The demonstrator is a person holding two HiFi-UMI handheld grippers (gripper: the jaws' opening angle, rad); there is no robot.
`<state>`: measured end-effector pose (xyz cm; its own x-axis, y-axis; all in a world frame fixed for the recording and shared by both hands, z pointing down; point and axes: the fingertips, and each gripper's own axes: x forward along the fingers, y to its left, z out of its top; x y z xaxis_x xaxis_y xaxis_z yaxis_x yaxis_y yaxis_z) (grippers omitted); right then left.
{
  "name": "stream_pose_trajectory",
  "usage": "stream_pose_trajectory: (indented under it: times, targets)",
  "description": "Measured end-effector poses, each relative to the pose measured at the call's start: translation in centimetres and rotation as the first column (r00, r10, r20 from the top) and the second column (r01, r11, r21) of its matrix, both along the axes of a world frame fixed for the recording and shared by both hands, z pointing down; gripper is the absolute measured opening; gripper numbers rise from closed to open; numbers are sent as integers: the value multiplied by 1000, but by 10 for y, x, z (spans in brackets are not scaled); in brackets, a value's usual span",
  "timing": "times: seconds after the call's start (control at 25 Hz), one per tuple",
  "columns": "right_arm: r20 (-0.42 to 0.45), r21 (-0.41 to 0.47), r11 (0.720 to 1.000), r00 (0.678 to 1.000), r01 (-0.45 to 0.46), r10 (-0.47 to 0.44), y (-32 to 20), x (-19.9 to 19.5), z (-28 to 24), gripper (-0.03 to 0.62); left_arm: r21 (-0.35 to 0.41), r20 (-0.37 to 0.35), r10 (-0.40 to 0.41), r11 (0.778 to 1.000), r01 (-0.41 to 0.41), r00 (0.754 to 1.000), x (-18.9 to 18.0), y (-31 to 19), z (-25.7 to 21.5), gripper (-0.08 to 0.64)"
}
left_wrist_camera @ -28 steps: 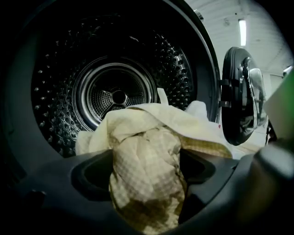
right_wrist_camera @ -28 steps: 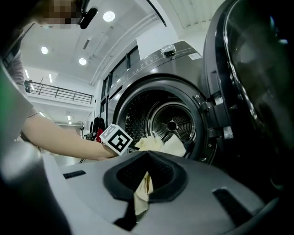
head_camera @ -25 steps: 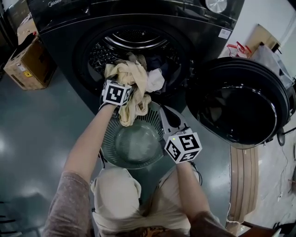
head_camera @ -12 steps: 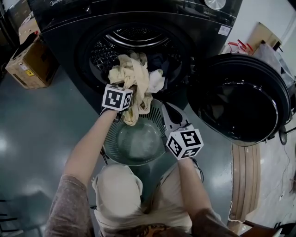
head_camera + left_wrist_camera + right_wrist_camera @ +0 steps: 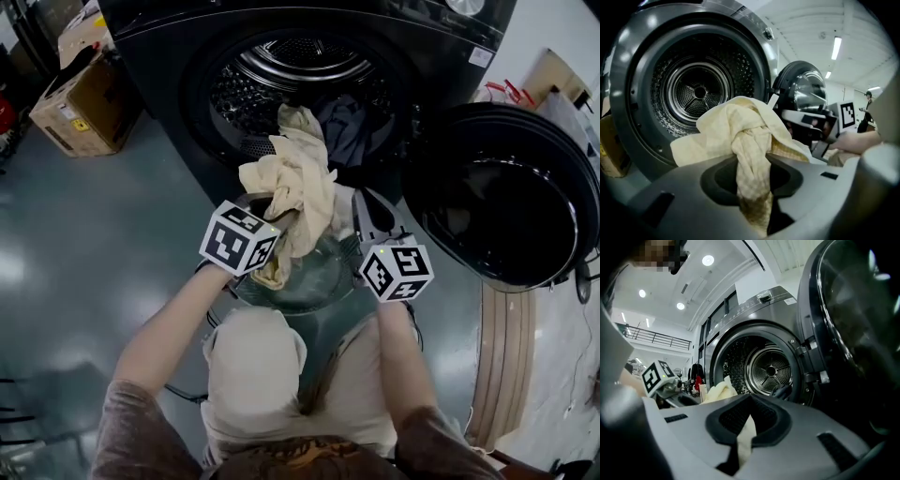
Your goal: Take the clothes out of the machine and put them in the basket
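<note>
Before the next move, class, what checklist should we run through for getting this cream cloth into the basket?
1. Left gripper grip: ok; jaws have just been closing, cream cloth pinched between them.
2. Right gripper grip: ok, shut on pale fabric.
3. Basket under the cloth: ok.
4. Door out of the way: ok, swung open.
5. Cloth clear of drum: cannot tell.
6. Drum emptied: not ok, dark garment inside.

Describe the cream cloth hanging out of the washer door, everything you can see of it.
The cream cloth is crumpled, faintly checked fabric, bunched into a twisted rope. It trails from the drum mouth over the basket. The left gripper, whose jaws have just been closing, pinches its darker lower end. A pale strip is clamped in the right gripper; whether it is the same piece I cannot tell.
</note>
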<state>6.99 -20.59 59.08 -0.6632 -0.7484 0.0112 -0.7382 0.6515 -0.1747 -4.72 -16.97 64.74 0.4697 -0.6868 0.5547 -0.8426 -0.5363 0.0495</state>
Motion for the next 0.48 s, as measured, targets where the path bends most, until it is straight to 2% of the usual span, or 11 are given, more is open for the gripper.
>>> stream_pose_trajectory:
  times: [0.24, 0.4, 0.48]
  targets:
    - [-1, 2, 1000, 1000, 7, -7, 2, -2, -1, -5, -35, -30, 30, 999, -31, 999, 13, 39, 2, 143]
    - [2, -5, 1000, 1000, -1, 1, 3, -1, 0, -5, -37, -29, 15, 999, -16, 999, 8, 43, 5, 228]
    - [5, -7, 1000, 1000, -4, 4, 2, -1, 0, -5, -18, -46, -11, 1000, 10, 999, 2, 40, -2, 230]
